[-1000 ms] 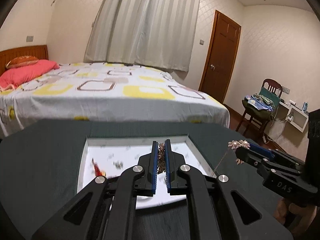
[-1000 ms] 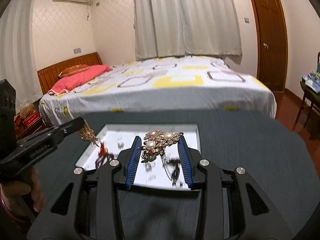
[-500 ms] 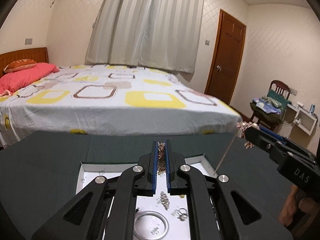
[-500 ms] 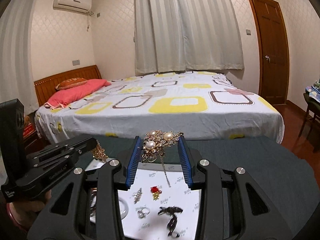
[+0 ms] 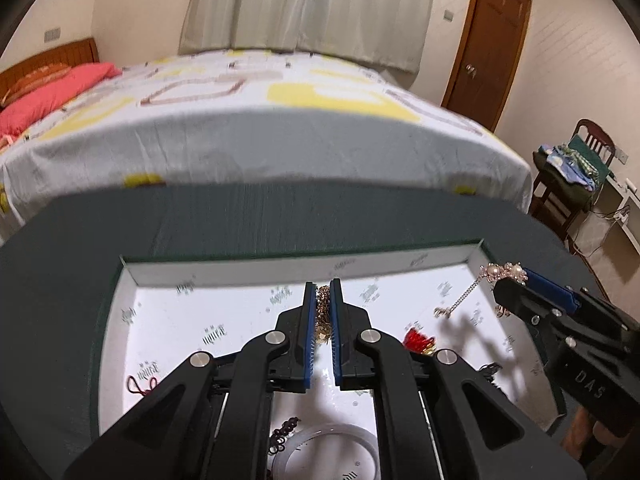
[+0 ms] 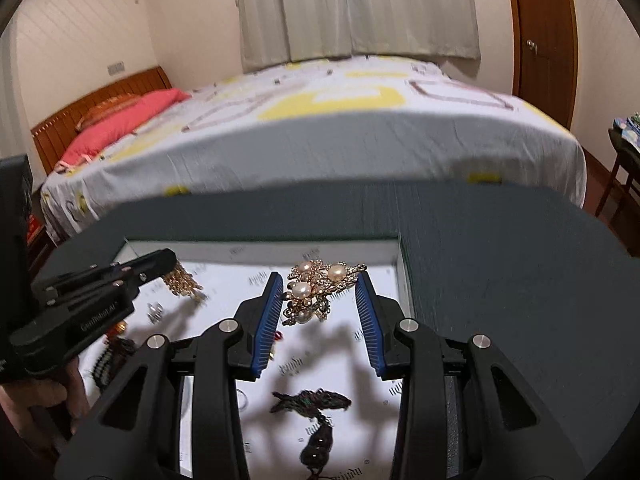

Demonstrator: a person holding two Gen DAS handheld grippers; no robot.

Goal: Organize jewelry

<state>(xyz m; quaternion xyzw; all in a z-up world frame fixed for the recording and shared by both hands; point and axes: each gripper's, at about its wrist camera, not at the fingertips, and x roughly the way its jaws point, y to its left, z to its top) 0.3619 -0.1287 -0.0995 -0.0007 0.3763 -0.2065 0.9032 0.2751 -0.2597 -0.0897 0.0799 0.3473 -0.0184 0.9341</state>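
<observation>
Left wrist view shows the left tongs (image 5: 323, 312) clamped on a gold chain piece (image 5: 321, 314) above the white tray (image 5: 160, 280) on the worktop (image 5: 60, 280). To their right, the right tongs (image 6: 318, 312) grip a pearl brooch (image 6: 316, 290). Loose pieces lie below both tongs: a red charm (image 5: 416, 340), a dark bead string (image 6: 316, 420), a clear bangle (image 5: 332, 452), so sorting looks barely underway.
</observation>
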